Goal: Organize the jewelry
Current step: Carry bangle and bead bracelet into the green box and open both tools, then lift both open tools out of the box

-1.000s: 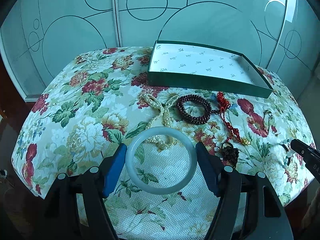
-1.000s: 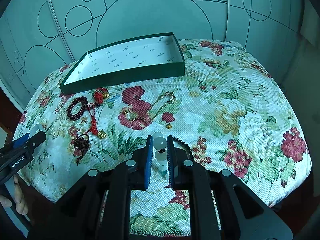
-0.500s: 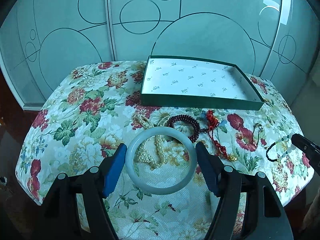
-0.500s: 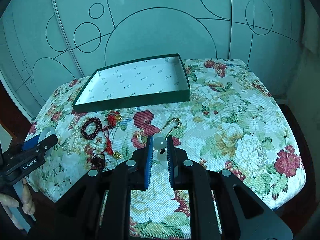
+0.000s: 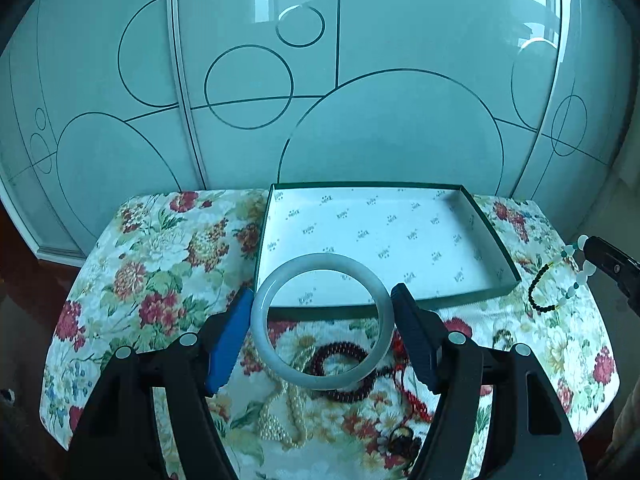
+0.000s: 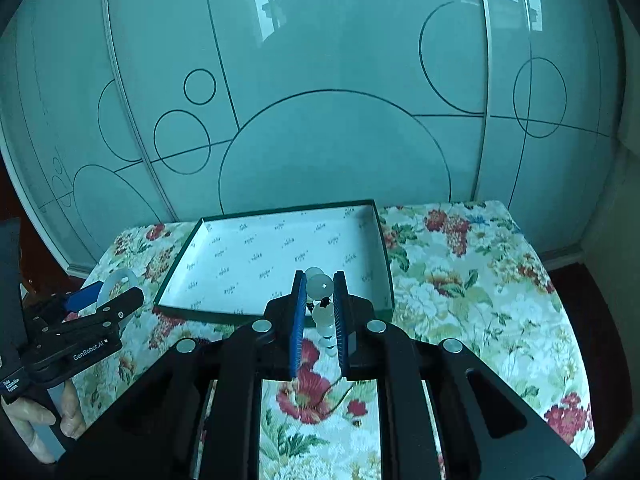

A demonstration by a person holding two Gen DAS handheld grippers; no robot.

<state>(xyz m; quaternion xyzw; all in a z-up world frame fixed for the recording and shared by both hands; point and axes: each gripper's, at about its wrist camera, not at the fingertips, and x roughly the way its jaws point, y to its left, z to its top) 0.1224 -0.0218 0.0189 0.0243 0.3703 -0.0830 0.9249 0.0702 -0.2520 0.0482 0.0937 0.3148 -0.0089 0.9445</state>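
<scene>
My left gripper (image 5: 322,304) is shut on a pale jade bangle (image 5: 269,344) and holds it in the air in front of the near wall of the green box (image 5: 496,248). My right gripper (image 6: 319,288) is shut on a bead bracelet of white and black beads (image 6: 322,314), lifted above the table near the box's front wall (image 6: 384,240). That bracelet hangs from the right gripper in the left wrist view (image 5: 548,284). The box is white inside and holds nothing.
On the floral tablecloth (image 5: 160,280) lie a pearl necklace (image 5: 286,412), a dark red bead bracelet (image 5: 340,372), a red cord charm (image 5: 412,396) and a thin gold chain (image 6: 340,392). Frosted glass doors (image 5: 360,80) stand behind the table.
Both grippers have risen and moved toward the box with their jewelry; the bangle and the bead bracelet now hang higher above the cloth.
</scene>
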